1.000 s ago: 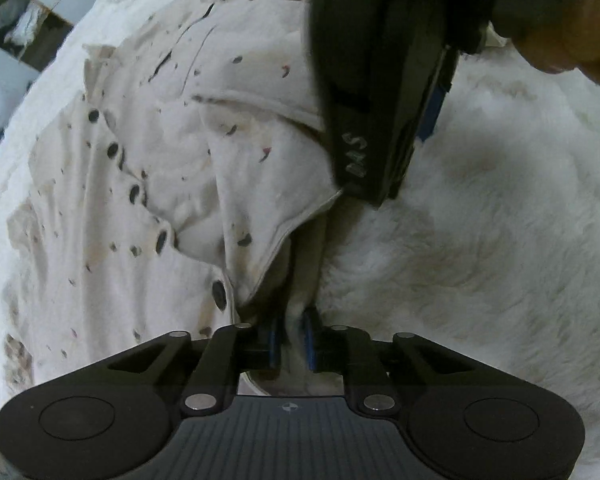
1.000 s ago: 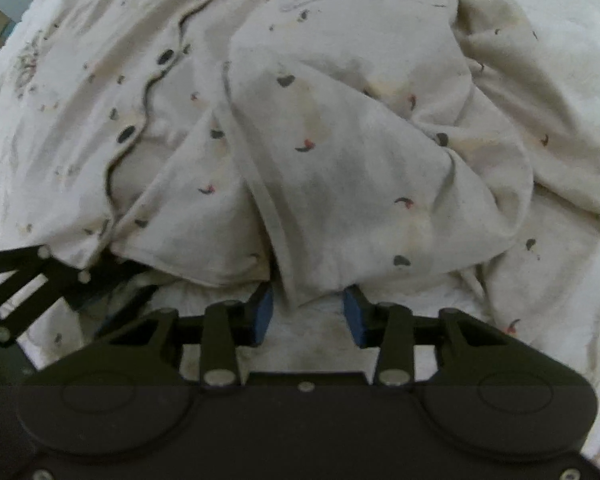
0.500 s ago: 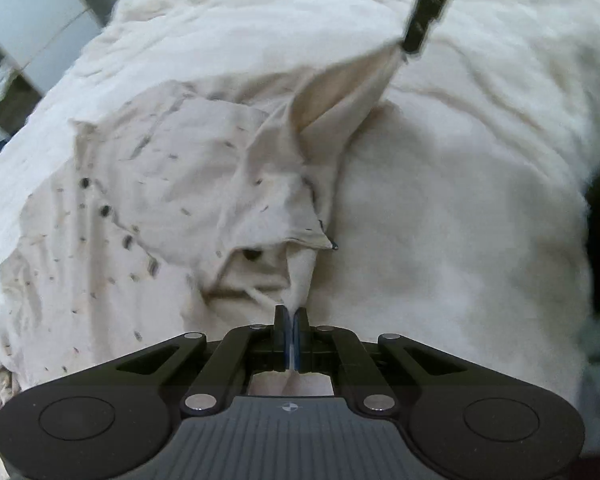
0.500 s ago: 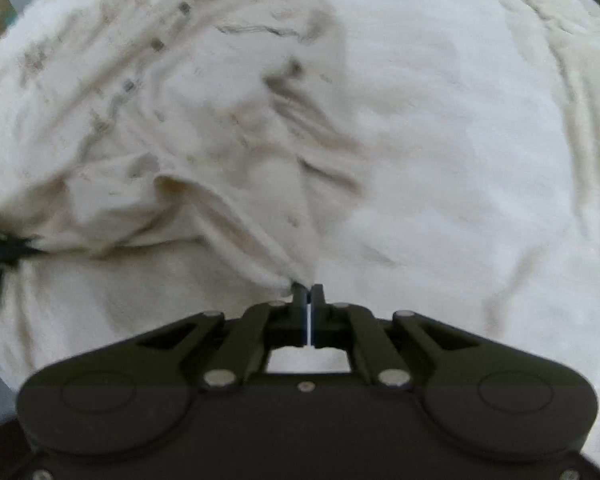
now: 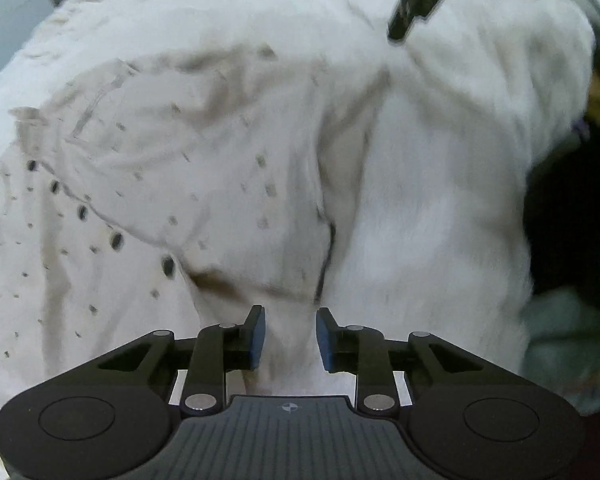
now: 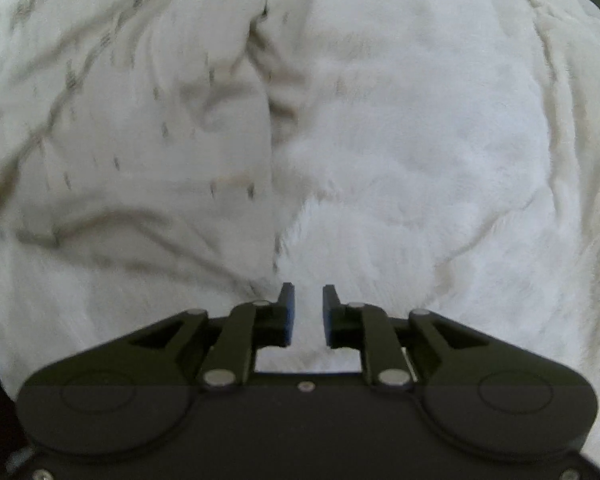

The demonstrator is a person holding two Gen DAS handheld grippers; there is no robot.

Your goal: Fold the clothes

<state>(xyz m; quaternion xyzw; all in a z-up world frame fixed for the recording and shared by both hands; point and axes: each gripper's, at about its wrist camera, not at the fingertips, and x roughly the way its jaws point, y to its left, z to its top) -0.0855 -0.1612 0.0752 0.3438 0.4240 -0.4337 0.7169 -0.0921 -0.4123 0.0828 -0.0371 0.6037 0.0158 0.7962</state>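
A cream shirt (image 5: 188, 184) with small dark specks and a row of dark buttons lies spread on a white fluffy blanket (image 5: 440, 208). Its straight right edge runs down the middle of both views, and in the right wrist view the shirt (image 6: 132, 152) fills the left half. My left gripper (image 5: 290, 336) hovers above the shirt's near edge, its jaws opening with no cloth pinched between them. My right gripper (image 6: 307, 314) hangs over the blanket (image 6: 420, 160) just beside the shirt's near corner, jaws also opening and empty. The right gripper (image 5: 416, 12) shows as a dark shape at the top of the left wrist view.
A dark gap and a pale green bundle (image 5: 560, 344) lie past the blanket's right edge in the left wrist view. Grey floor or furniture (image 5: 8, 20) shows at the upper left. Bare blanket stretches to the right of the shirt.
Both grippers held cloth, pinched shut, half a second ago; now both have let go and stand apart. The lifted fold has dropped flat on the blanket.
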